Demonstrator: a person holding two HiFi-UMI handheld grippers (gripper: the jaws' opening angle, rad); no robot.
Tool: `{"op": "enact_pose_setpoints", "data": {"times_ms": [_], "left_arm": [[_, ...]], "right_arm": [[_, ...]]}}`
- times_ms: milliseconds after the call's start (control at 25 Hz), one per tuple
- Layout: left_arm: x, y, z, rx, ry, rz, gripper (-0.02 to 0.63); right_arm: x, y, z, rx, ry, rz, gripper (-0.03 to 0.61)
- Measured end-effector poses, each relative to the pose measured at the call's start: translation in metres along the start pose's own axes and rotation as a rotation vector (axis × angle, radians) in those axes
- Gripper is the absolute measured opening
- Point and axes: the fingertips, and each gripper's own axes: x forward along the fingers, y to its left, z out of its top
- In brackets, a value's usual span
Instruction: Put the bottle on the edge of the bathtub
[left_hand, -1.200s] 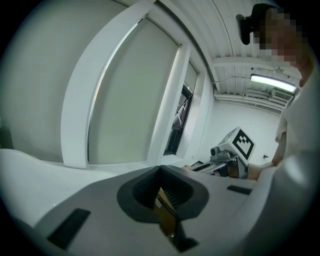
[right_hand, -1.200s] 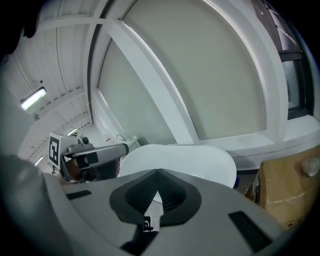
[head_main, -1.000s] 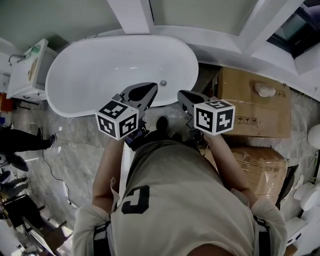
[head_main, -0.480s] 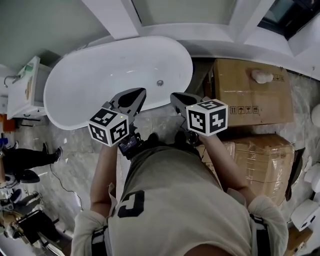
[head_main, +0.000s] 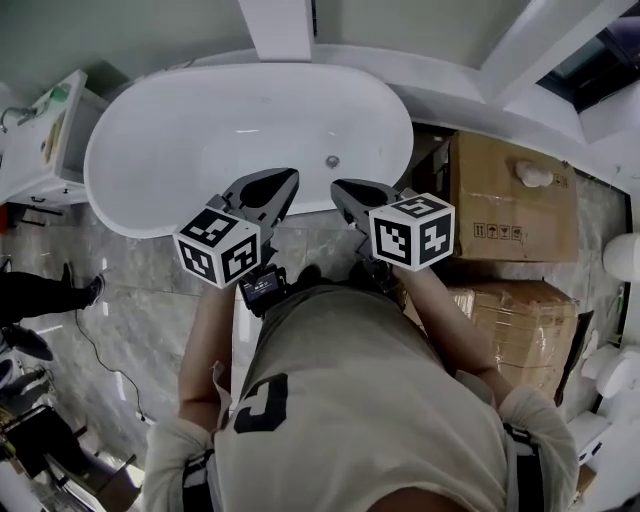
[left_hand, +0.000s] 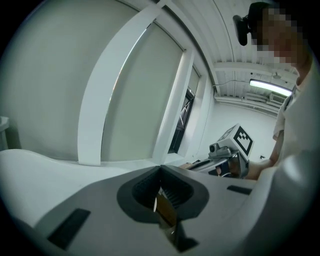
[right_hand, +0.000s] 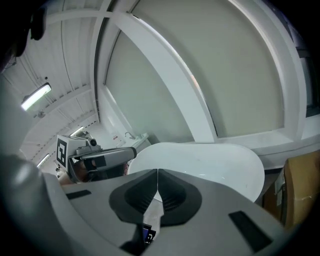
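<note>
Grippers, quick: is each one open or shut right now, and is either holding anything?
Left gripper: closed, jaw tips together, nothing held.
Right gripper: closed, jaw tips together, nothing held.

The bathtub (head_main: 200, 130) was plain glossy white, its drain (head_main: 332, 161) a small metallic grey spot; the left gripper (head_main: 283, 180) and the right gripper (head_main: 340, 188) were mid-grey, with black ribbed pads (right_hand: 172, 197) inside the jaws; each carried a white cube (head_main: 222, 247) printed with black square markers; the floor (head_main: 130, 290) was grey marble with paler veining; the cardboard boxes (head_main: 500, 195) were tan brown, one bearing small black symbols; the person's shirt (head_main: 370, 400) was beige with a dark blocky mark on the back; the wall panels (head_main: 120, 35) were pale grey-green between white beams (head_main: 280, 28); the cabinet (head_main: 35, 150) at the left was white.
</note>
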Motion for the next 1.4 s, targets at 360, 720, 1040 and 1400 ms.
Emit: {"op": "enact_pose_setpoints", "data": {"times_ms": [360,720,1040,1400], "left_arm": [[-0.069,0.041,-0.012,-0.024,-0.055,-0.023,0.057],[-0.07,0.042,-0.025,-0.04,-0.03,-0.14,0.057],[-0.057,0.026,-0.036,-0.022,0.016,-0.207,0.057],[-0.05,0.013,-0.035,-0.004,0.02,-0.217,0.057]], "right_arm": [[0.063,0.071,-0.018,-0.039,0.046,-0.008,0.028],[0.062,0.08,-0.031,0.005,0.03,-0.11,0.026],[0.049,0.07,-0.032,0.032,-0.007,-0.174,0.026],[0.039,0.068,-0.031,0.013,-0.023,-0.177,0.026]]}}
